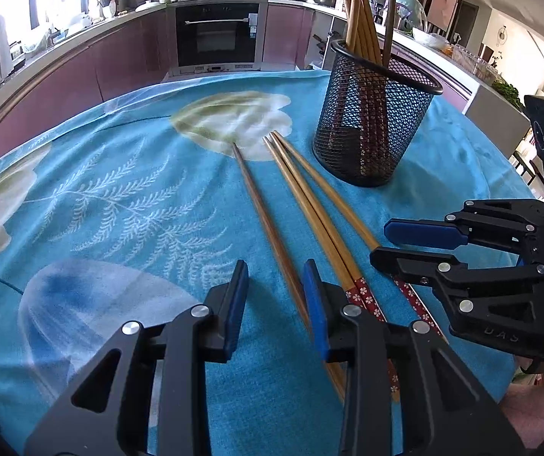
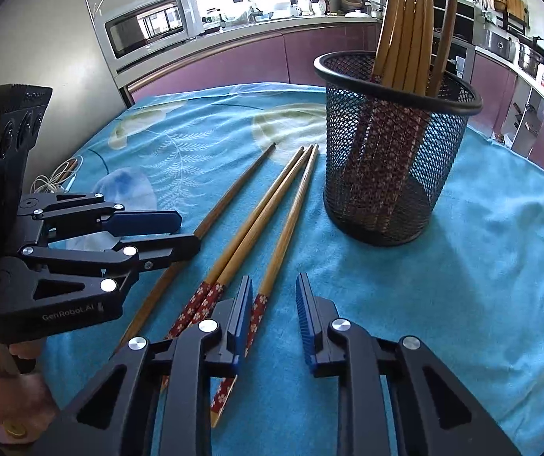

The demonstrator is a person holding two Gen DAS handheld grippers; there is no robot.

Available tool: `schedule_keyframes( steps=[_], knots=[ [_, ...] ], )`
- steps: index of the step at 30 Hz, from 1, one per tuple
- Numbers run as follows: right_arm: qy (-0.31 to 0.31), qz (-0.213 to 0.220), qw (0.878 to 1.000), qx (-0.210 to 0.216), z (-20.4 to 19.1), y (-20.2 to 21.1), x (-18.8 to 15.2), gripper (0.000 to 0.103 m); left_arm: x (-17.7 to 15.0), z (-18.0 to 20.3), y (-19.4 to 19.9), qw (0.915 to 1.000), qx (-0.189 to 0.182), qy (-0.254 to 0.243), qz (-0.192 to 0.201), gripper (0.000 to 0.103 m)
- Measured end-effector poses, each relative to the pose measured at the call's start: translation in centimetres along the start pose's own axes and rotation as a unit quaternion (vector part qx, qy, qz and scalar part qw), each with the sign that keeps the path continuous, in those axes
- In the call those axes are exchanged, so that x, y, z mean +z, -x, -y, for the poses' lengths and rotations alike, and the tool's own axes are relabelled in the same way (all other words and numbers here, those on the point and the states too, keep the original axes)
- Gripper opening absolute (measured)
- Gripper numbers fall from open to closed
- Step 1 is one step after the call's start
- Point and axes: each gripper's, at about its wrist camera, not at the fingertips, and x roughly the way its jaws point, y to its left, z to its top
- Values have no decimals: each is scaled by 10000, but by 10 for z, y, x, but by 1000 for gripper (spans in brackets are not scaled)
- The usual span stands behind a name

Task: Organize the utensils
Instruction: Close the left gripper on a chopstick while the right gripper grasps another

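- Tablecloth [image 1: 127,197]: soft turquoise fabric with pale leaf and fern print, slightly creased, covering a round table.
- Mesh holder [image 1: 374,121]: black wire-mesh cylinder with a rolled rim, upright on the cloth toward the far right of the table; see-through weave.
- Upright chopsticks [image 1: 359,15]: smooth tan wood, tapered, leaning together in the mesh holder, red flower-patterned ends down; one darker, thinner stick among them.
- Dark chopstick [image 1: 268,224]: plain brown wood, slim and straight, flat on the cloth, apart from and left of the others, running between the left fingers.
- Patterned chopsticks [image 1: 310,205]: three, light bamboo with red bands of small white flowers at the thick ends; flat on the cloth just in front of the holder, two touching, the third just beside.
- Left gripper [image 1: 275,288]: black angular linkage, blue ribbed pads, jaws partly apart, clamping nothing; dark chopstick beneath the gap.
- Right gripper [image 2: 274,300]: same build, jaws narrowly apart over bare cloth, nothing held; left pad over the third patterned chopstick's banded end.
- White cable [image 2: 53,180]: thin, coiled at the table's left edge.
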Motion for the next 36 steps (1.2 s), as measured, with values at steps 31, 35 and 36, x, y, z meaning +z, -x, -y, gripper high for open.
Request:
schedule_keyframes(
  steps=[31,35,36],
  knots=[
    [-416,160,9968,661,16,12,3,6,5,-2,4,9986,-285,437,46,8],
    [-435,55,9968,672,17,7,0,6,0,-4,0,9986,-262,458,-57,8],
    [-432,38,9969,663,17,6,0,6,0,-4,-1,9986,-267,444,-69,8]
  ],
)
